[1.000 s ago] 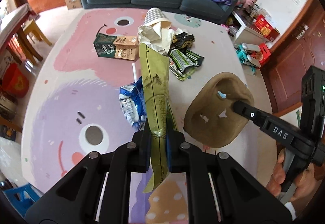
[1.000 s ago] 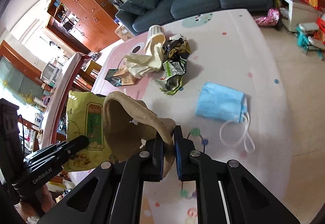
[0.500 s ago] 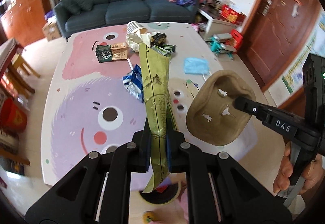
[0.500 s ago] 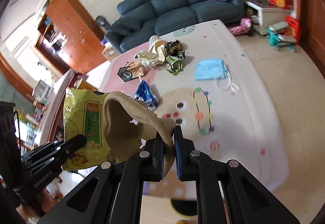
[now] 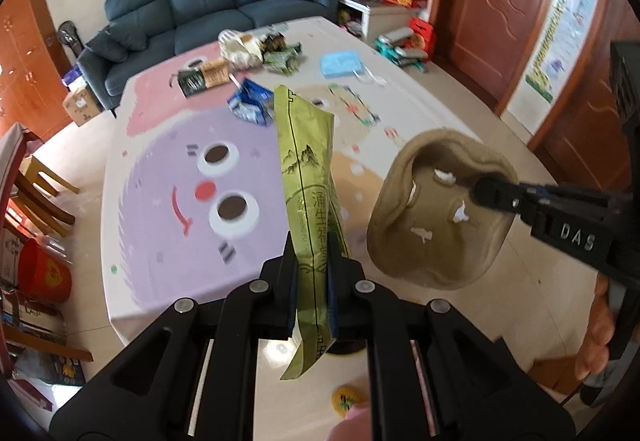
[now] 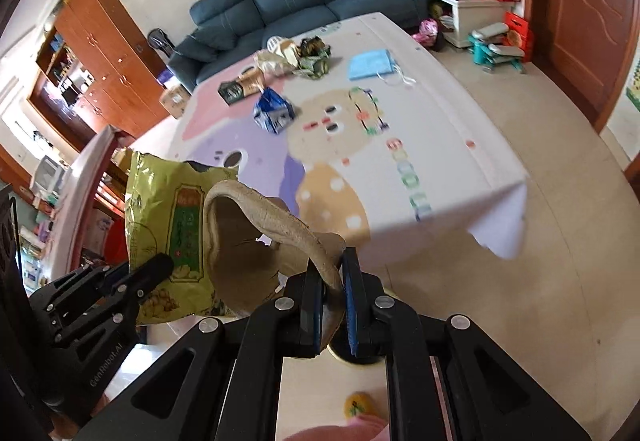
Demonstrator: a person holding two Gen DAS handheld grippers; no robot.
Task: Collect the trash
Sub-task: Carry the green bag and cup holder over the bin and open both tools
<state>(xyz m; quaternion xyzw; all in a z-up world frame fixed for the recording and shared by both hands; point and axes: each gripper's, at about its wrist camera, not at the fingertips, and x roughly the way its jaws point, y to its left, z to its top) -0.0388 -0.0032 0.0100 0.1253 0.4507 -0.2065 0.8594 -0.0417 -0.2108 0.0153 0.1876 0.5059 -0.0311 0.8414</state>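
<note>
"DAS" is printed on the right hand-held gripper; "GenRobot.AI" on the left hand-held gripper; Chinese characters, including "涌生", on the green snack bag.

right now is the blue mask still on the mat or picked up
On the mat: the blue mask lies flat near the far litter, neither gripper near it.

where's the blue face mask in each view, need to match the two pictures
Left wrist view: the blue face mask lies upper centre-right on the mat, right of the trash pile and beyond the green snack bag held in the jaws.
Right wrist view: it lies upper centre-right on the mat, its white ear loops toward the camera.
Shared landmark: the blue snack wrapper, nearer the camera and left of the mask in both.
</note>
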